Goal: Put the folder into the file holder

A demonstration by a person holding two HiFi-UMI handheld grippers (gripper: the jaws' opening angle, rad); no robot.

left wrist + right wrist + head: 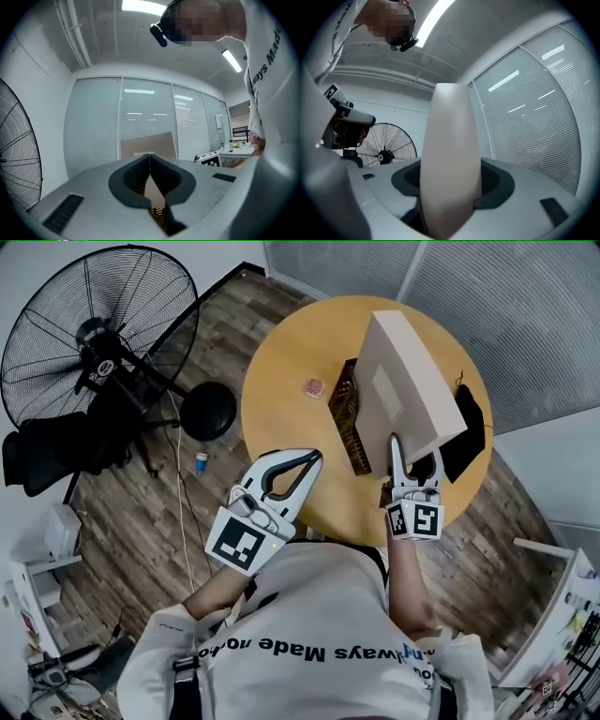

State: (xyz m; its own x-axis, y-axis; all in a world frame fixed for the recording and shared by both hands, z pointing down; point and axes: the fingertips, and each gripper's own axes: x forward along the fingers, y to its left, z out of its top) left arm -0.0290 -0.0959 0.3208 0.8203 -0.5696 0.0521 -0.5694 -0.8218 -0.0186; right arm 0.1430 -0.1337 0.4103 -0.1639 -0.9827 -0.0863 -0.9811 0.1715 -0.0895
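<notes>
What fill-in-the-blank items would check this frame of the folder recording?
1. The right gripper is ____ on the beige folder.
2. The left gripper, jaws together, holds ____.
3. The dark mesh file holder stands on the round ____ table.
4. In the head view the small pink thing lies to the ____ of the file holder.

Missing words: shut; nothing; yellow; left.

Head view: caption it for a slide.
Right gripper holds a beige folder at the file holder on a round table.
</notes>
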